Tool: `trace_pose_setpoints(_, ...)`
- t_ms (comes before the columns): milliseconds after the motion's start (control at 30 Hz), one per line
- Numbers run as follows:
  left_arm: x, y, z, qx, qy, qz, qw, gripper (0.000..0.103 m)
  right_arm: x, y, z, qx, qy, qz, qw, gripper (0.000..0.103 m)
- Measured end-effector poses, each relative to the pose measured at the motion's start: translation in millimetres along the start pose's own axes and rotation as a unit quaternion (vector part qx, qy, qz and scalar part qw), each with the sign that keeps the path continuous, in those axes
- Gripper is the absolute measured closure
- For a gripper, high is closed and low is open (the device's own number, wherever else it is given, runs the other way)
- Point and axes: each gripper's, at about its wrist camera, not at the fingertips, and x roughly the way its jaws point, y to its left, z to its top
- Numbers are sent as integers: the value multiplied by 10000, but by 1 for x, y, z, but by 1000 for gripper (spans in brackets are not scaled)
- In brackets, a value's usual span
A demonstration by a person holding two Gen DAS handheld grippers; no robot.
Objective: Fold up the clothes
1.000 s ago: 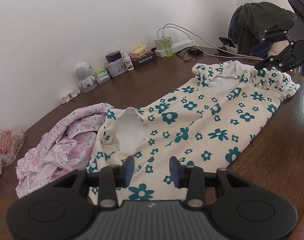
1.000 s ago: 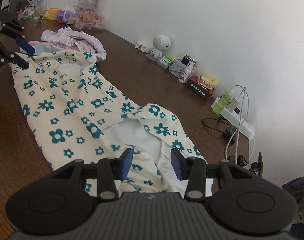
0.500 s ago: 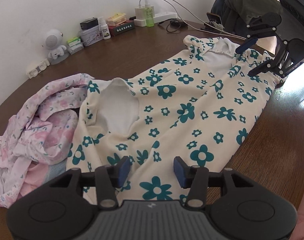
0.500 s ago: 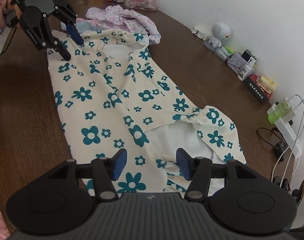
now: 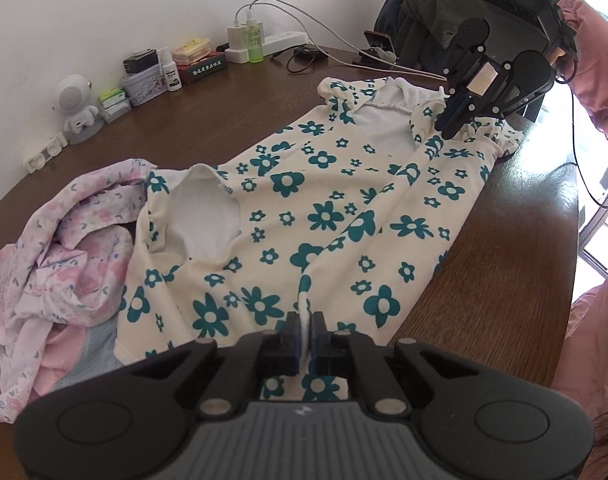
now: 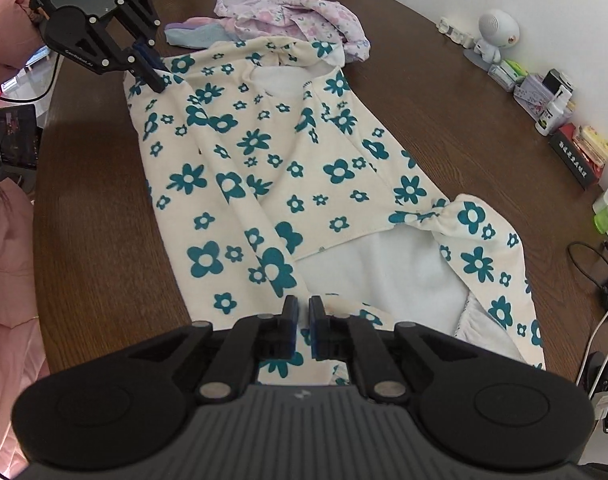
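A brown wooden table [image 5: 504, 280] stands against a white wall, with small items along the far edge. The dress [image 5: 324, 208], cream with teal flowers, lies spread flat along the table, stretched between the two grippers.

Half a second ago both pairs of jaws stood open above the cloth; now both are closed. This suggests that the near edge is taken at both ends, ready for lifting into a fold.

The left gripper [image 5: 304, 330] has its jaws almost together, with a thin ridge of dress fabric pinched between them. The right gripper [image 6: 303, 314] is also clenched, at the opposite end beside the white lining; a fold of cloth seems to be caught there, though the gap is narrow and hard to read.

Beyond the left jaws, touching the dress, lies a crumpled pink garment [image 5: 64, 240].
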Motion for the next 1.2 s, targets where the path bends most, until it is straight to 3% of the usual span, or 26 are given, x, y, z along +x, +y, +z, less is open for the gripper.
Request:
trace_pose_setpoints(133, 10, 4, 0, -126, 93, 57, 9999, 98, 17, -4, -5, 121, -9, -75, 9999, 97)
trace_pose_setpoints(200, 10, 7, -2, -217, 84, 77, 9997, 92, 12, -6, -10, 245, -244, -158, 9993, 94)
trace_pose_setpoints(300, 7, 12, -6, -401, -31, 55, 9992, 87, -10, -15, -22, 582, -765, -328, 9948, 71)
trace_pose_setpoints(333, 6, 14, -7, -464, -72, 47, 9989, 85, -16, -19, -29, 698, -880, -385, 9929, 59)
trace_pose_setpoints(533, 9, 14, -7, -505, -91, 25, 9987, 81, -25, -44, -80, 1405, -661, -550, 9863, 41)
trace_pose_setpoints(667, 15, 9, -2, -493, -44, 63, 9988, 82, -24, -54, -100, 1860, -978, -407, 9768, 40)
trace_pose_setpoints(733, 18, 6, 0, -464, 22, 103, 9989, 95, -25, -50, -96, 1779, -1169, -395, 9763, 40)
trace_pose_setpoints(833, 18, 0, -3, -440, 90, 197, 9988, 95, -19, -43, -83, 1623, -1353, -393, 9766, 40)
trace_pose_setpoints(933, 11, 0, -7, -622, -7, 381, 9973, 88, -2, -41, -74, 1626, -1027, -934, 9769, 48)
trace_pose_setpoints(967, 7, -1, -8, -692, -70, 450, 9966, 88, -4, -43, -79, 1754, -1103, -1009, 9731, 50)
trace_pose_setpoints(1033, -3, -5, -9, -705, -246, 636, 9952, 78, -15, -45, -91, 2071, -1413, -1099, 9618, 49)
trace_pose_setpoints(1133, -19, -20, -5, -592, -682, 775, 9929, 76, -45, -34, -114, 2469, -1994, -1216, 9405, 47)
trace_pose_setpoints(1200, -22, -32, 1, -510, -899, 717, 9921, 76, -56, -15, -128, 2608, -2100, -1468, 9308, 45)
